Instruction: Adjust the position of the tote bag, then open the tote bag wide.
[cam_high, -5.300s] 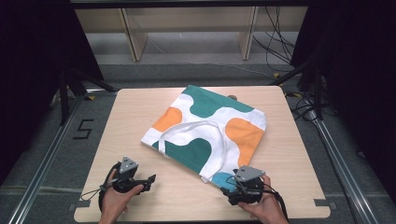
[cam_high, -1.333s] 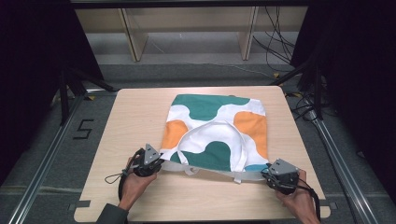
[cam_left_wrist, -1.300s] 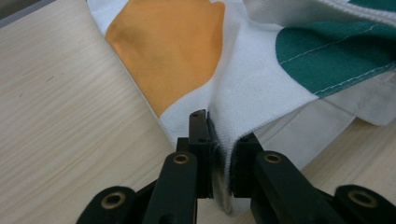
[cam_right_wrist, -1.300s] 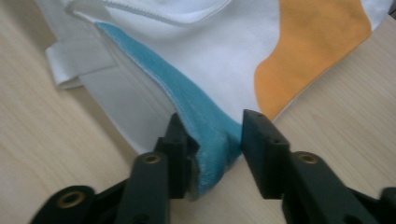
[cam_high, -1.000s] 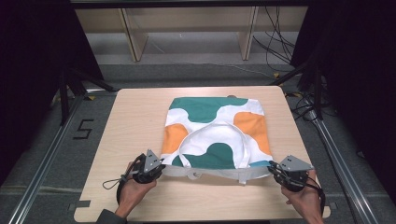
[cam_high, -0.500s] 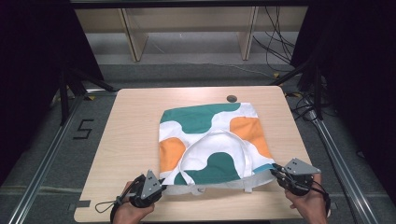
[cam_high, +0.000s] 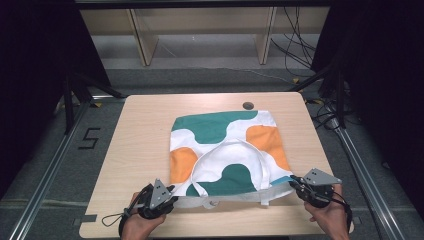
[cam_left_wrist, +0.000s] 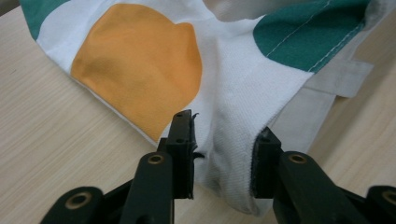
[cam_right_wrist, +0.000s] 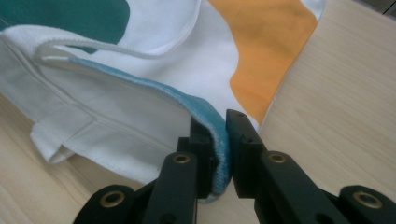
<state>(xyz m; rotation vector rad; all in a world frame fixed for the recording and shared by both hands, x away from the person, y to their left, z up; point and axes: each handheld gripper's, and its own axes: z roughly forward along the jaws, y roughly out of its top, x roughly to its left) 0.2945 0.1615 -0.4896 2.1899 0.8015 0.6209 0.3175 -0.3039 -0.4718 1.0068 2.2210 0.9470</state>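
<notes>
Tote bag (cam_high: 225, 145), cloth, white with green and orange patches: lies flat on the wooden table (cam_high: 140, 135), mouth edge toward the person, handle loop (cam_high: 227, 150) resting on top. Right gripper (cam_high: 300, 186): jaws clamped on the bag's near right corner, blue-lined hem pinched between them. Left gripper (cam_high: 172, 200): jaws have just been opening, parted around the near left corner, cloth between the pads but not pressed.
</notes>
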